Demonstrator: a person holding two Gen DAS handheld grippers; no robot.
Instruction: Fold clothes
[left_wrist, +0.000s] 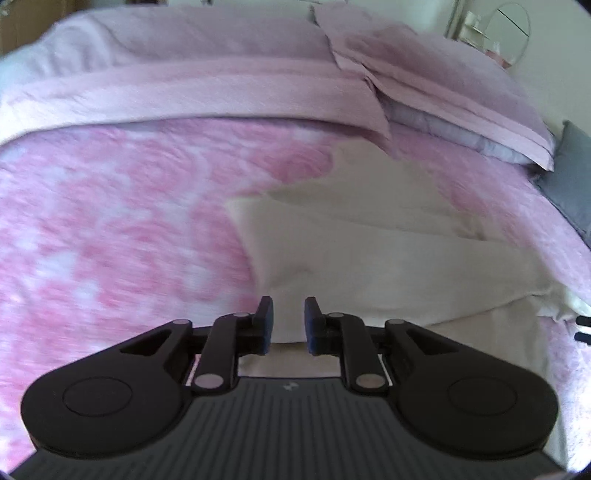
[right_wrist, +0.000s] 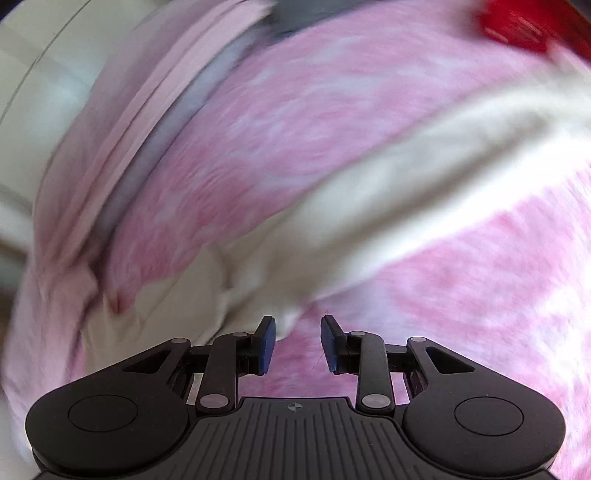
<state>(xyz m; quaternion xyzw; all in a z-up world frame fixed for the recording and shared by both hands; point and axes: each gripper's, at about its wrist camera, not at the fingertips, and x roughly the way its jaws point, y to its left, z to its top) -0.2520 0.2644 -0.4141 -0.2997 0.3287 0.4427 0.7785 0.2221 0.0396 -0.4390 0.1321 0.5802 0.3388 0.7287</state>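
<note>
Grippers left (left_wrist: 288, 319) and right (right_wrist: 297, 343) hover over cream garment (left_wrist: 369, 251) (jaws spread, empty).

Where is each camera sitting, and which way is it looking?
Left wrist: on the left hand-held gripper, facing across the pink bed cover at the cream garment and pillows; its open fingers show.
Right wrist: on the right hand-held gripper, tilted and blurred, over the garment's edge; its open fingers show.
Both share garment and bed cover.
</note>
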